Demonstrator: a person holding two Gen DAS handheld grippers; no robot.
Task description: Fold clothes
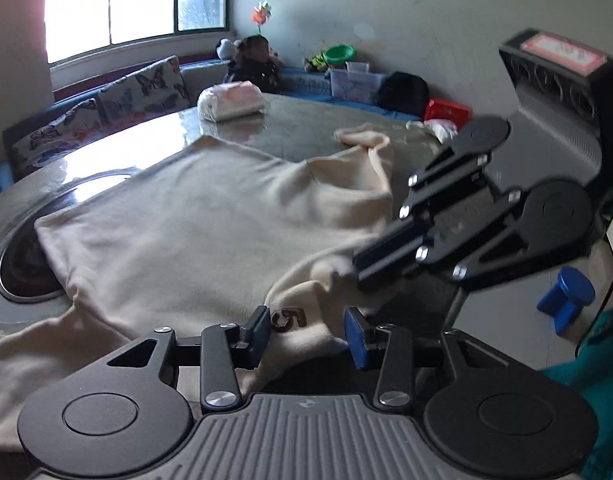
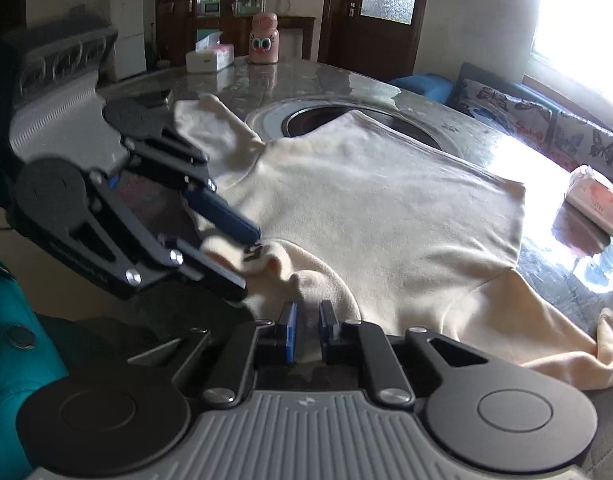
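Observation:
A cream long-sleeved shirt point(image 1: 186, 220) point(image 2: 386, 208) lies spread on a round marble table point(image 1: 298, 128) point(image 2: 306, 80), partly covering its sunken centre ring point(image 1: 22, 264) point(image 2: 326, 120). My left gripper point(image 1: 306, 336) point(image 2: 248, 260) is shut on a bunch of fabric at the neck, where a brown "5" print shows between its fingers. Just beside it, my right gripper point(image 2: 308, 320) point(image 1: 356, 270) is nearly closed and pinches the shirt's near edge at its fingertips. One sleeve point(image 2: 578, 344) trails off to the right and the other point(image 2: 210, 124) lies towards the far side.
A tissue pack point(image 1: 230, 102) point(image 2: 594, 200) lies on the table past the shirt. A pink bottle point(image 2: 263, 42) and a tissue box point(image 2: 208, 58) stand at the far rim. A person point(image 1: 252, 66) sits on the cushioned bench. A blue stool point(image 1: 566, 296) is on the floor.

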